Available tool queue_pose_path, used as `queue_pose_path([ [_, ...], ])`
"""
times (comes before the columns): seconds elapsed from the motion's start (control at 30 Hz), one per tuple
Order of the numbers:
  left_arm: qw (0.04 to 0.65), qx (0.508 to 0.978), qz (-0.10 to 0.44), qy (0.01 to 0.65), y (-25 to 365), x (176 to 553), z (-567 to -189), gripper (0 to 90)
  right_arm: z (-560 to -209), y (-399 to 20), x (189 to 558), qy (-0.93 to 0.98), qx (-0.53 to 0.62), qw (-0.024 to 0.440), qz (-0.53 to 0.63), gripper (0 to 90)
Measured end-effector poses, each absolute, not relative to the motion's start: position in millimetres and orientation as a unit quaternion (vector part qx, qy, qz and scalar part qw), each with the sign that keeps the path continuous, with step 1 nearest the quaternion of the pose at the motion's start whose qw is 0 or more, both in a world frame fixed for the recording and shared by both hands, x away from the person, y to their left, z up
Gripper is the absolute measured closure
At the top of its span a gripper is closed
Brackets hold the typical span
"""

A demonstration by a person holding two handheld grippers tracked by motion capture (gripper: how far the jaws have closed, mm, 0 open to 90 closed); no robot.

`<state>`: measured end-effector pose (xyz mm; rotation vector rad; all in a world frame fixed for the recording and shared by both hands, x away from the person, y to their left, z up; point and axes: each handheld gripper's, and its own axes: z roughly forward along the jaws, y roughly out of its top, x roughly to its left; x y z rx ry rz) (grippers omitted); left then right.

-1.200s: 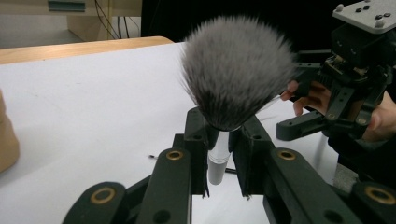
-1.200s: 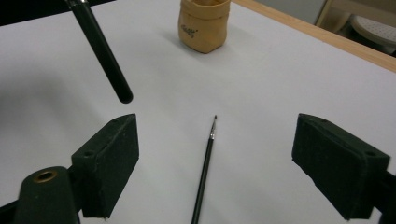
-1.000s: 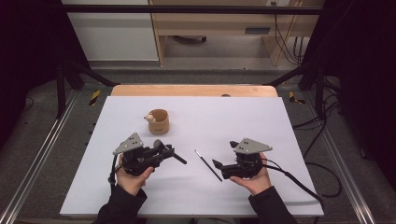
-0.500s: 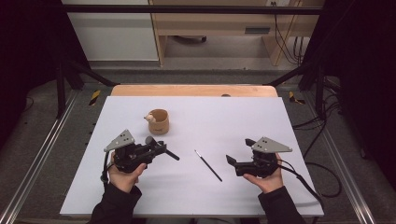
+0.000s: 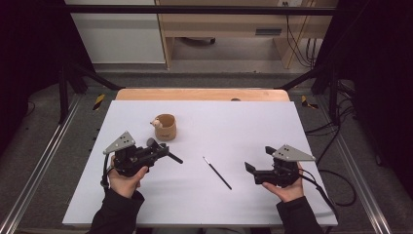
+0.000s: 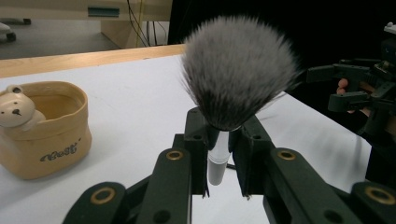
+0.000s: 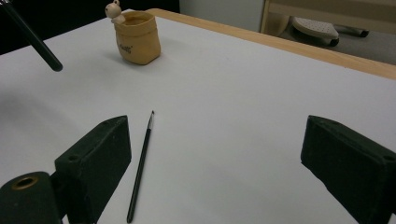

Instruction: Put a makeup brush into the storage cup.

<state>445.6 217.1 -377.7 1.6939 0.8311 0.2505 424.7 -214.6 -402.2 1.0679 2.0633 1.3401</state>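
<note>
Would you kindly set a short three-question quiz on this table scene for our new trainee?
1. True or false: the left gripper is shut on the big brush.
2. Where does the thin brush lie? A in the pot; B flat on the table; C in the right gripper.
3. What figure sits on the rim of the pot?

Key: 1 true. 2 B, between the two grippers. 3 a small bear. The right gripper is open, holding nothing.

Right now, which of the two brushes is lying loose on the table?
The thin black liner brush, flat on the white table between the tools. The fluffy grey-tipped brush is clamped in the left tool.
</note>
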Motion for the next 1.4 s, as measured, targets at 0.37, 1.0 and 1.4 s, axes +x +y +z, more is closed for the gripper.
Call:
queue_pose_path([
  [0.37, 0.577, 0.727, 0.125, 0.352, 220, 453, -365, 76.5, -403, -221, 424, 0.741, 0.401, 0.237, 0.483, 7.1],
  [1.0, 0.565, 0.730, 0.147, 0.354, 221, 468, -346, 76.5, -403, -225, 426, 0.730, 0.414, 0.248, 0.484, 6.2],
  [1.4, 0.555, 0.733, 0.165, 0.356, 223, 482, -336, 76.6, -405, -229, 428, 0.728, 0.420, 0.247, 0.483, 6.3],
])
